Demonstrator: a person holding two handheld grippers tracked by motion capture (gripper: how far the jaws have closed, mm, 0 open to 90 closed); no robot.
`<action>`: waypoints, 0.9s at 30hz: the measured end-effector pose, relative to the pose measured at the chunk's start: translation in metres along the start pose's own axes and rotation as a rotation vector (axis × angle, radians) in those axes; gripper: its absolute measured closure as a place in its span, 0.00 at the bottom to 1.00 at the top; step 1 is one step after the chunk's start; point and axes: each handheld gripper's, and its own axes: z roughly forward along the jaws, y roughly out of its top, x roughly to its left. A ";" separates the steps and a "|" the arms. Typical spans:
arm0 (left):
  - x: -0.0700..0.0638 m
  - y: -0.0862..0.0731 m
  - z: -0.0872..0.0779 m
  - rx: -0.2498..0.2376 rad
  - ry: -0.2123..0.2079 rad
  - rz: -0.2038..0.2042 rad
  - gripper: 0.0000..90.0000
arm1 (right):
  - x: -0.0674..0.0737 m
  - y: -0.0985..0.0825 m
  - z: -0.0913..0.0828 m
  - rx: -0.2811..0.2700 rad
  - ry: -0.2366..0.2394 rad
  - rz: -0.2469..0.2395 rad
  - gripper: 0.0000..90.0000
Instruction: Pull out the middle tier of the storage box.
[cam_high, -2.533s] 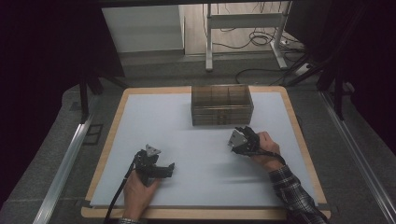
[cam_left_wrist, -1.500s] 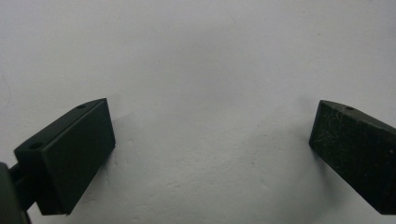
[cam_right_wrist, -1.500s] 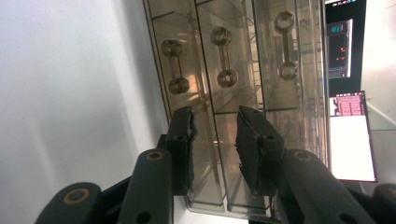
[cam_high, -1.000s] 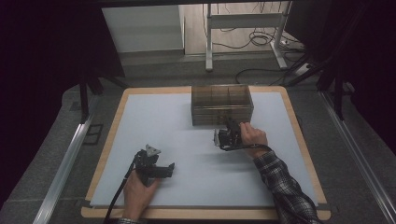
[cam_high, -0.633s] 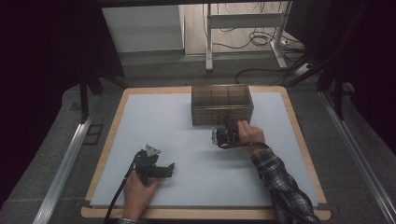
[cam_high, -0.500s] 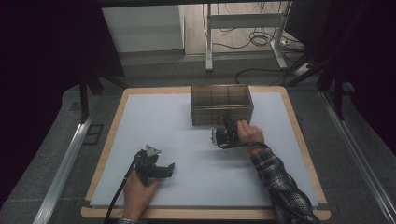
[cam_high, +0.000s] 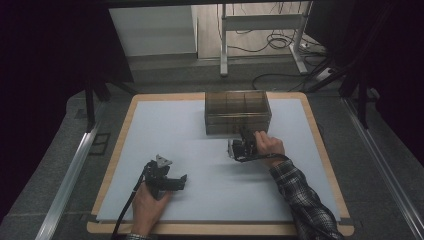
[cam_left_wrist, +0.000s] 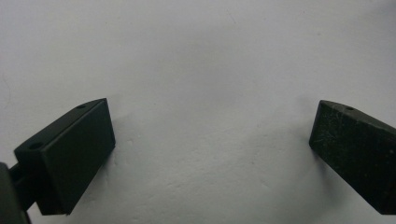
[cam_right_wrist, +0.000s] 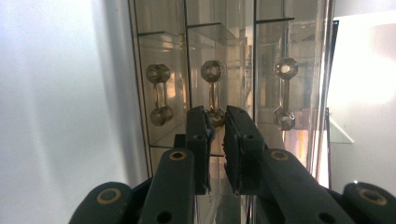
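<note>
A clear brown drawer box (cam_high: 238, 111) stands at the back middle of the white mat. In the right gripper view its front (cam_right_wrist: 154, 42) shows three drawers, each with a dumbbell-shaped handle. My right gripper (cam_high: 244, 141) is at the box's front face. Its jaws have just been closing, and my right gripper (cam_right_wrist: 215, 117) now pinches the middle handle (cam_right_wrist: 213, 84) at its near knob. My left gripper (cam_high: 169, 175) rests on the mat at the front left, held by a hand. Under my left gripper (cam_left_wrist: 210, 135), its jaws wide open, there is bare mat.
The white mat (cam_high: 200, 145) lies on a wooden board (cam_high: 320, 145) with a raised rim. Metal rails (cam_high: 70, 170) run along both sides of the table. Beyond the far edge stand a desk frame and floor cables (cam_high: 270, 35).
The right hand moved from the mat's right side up to the drawer box's front, and its jaws narrowed onto the middle handle. The left hand and gripper stayed still.
</note>
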 end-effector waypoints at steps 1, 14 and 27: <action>0.000 0.000 0.000 0.000 0.000 0.000 0.00 | 0.000 0.000 0.000 0.000 0.000 0.000 0.89; 0.000 0.000 0.000 0.001 0.000 0.000 0.00 | 0.004 -0.003 -0.018 -0.030 0.005 0.014 0.88; 0.000 0.000 0.000 0.001 0.000 0.000 0.00 | 0.008 -0.004 -0.029 -0.047 0.003 0.014 0.88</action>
